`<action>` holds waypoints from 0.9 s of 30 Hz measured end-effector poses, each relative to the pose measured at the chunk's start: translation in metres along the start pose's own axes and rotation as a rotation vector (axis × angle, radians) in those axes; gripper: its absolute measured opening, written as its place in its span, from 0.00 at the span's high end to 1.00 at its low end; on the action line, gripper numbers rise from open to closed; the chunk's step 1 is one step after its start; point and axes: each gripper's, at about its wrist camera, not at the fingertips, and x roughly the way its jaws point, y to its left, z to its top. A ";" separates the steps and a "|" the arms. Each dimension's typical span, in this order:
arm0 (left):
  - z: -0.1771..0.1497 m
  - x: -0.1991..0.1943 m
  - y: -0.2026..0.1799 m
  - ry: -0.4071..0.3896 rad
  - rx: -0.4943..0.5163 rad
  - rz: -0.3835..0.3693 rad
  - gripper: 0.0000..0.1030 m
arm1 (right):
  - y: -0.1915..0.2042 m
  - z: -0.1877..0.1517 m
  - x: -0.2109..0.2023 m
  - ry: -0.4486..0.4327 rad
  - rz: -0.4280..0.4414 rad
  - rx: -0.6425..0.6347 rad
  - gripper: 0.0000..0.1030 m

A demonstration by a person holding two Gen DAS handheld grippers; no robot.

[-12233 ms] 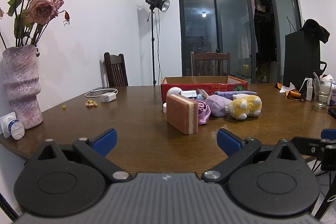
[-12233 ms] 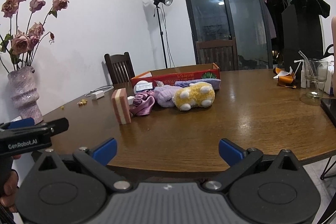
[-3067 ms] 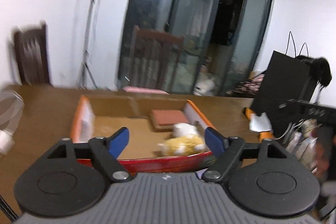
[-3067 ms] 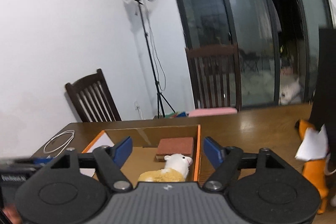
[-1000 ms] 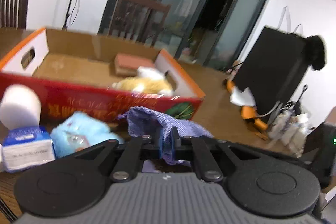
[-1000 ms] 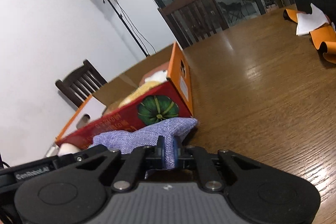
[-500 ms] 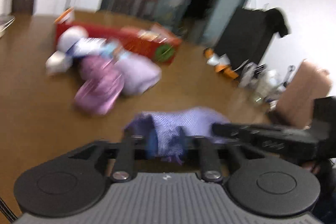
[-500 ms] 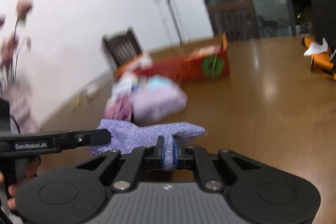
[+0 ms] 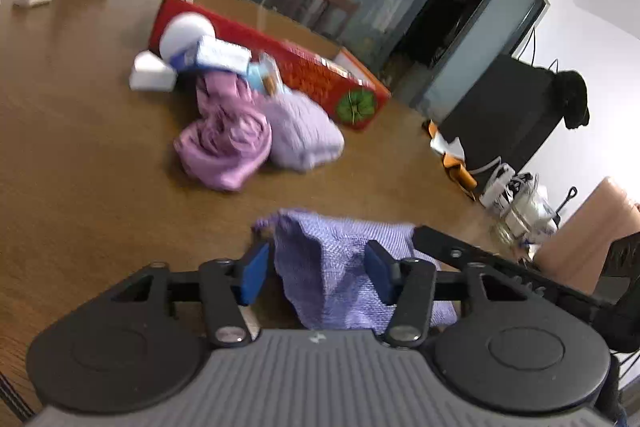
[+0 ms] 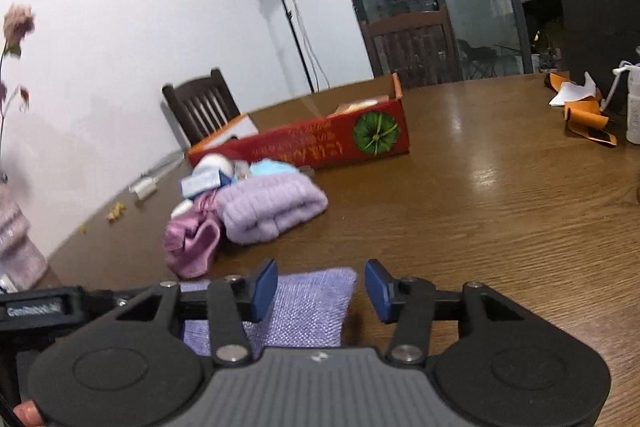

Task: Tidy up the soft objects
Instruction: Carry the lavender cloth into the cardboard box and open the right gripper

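Lavender woven cloth spread on the wooden table at 6 o'clock in both wrist views, near edge bunched between the blue pads of the left gripper, far right corner lying between those of the right gripper. Both sets of jaws just opened, about halfway apart, pads clear of the fabric and gripping nothing. Pictured beyond, toward 11 o'clock: crumpled pink satin fabric touching a folded lilac knit, with a white ball and small packets heaped against the red cardboard box. Orange paper scraps at 2 o'clock, well apart.
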 end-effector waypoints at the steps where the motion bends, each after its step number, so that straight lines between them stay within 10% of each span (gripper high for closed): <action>1: -0.002 0.001 0.000 -0.003 -0.010 -0.016 0.51 | 0.004 -0.003 0.004 0.006 -0.017 -0.025 0.53; 8: -0.008 0.003 -0.002 -0.001 -0.016 -0.044 0.55 | 0.017 -0.016 0.008 0.055 -0.119 -0.150 0.63; 13: -0.007 0.002 -0.004 0.000 -0.025 -0.104 0.85 | 0.028 -0.022 0.009 0.057 -0.106 -0.216 0.86; 18: 0.010 -0.010 -0.014 -0.043 0.047 -0.115 0.88 | 0.031 -0.006 0.004 0.026 -0.061 -0.187 0.96; 27: 0.178 0.030 0.002 -0.112 0.152 -0.073 0.90 | 0.046 0.138 0.065 -0.088 0.144 -0.174 0.96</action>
